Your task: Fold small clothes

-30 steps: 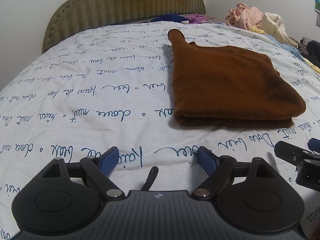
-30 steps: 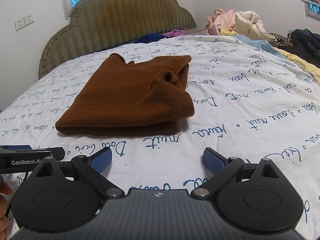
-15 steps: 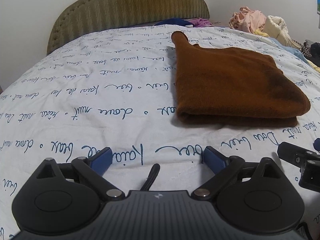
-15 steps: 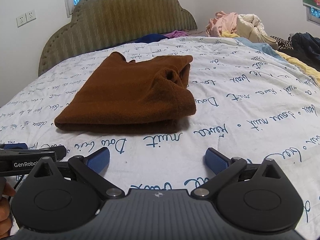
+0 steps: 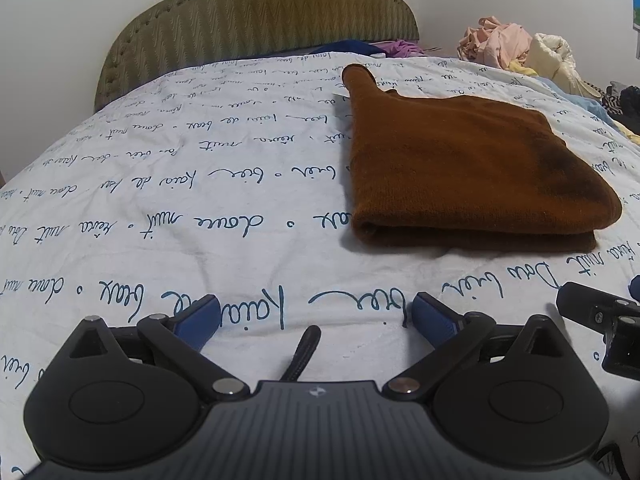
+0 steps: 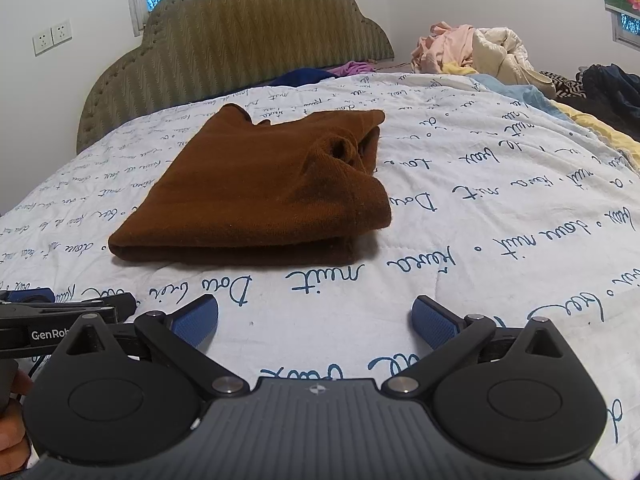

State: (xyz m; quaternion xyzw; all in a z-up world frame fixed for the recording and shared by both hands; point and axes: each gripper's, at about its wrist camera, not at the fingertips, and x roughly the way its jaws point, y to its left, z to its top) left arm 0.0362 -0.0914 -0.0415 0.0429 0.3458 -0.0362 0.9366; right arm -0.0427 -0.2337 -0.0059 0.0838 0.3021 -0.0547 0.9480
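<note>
On the white bedspread [image 5: 200, 200] printed with blue script lies the folded brown garment [image 5: 460, 176] (one narrow end pokes toward the headboard [image 5: 256, 20]), well ahead of both tools. Left gripper [image 5: 316, 316]: jaws opening, nothing between them. Right gripper [image 6: 316, 316]: jaws spread wide and empty. Loose clothes [image 6: 472, 52] are heaped at the far right corner.

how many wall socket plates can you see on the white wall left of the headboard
2. The two white wall socket plates sit side by side on the wall left of the padded green headboard: one nearer the picture's edge, one closer to the headboard. Others may be hidden outside the views.
</note>
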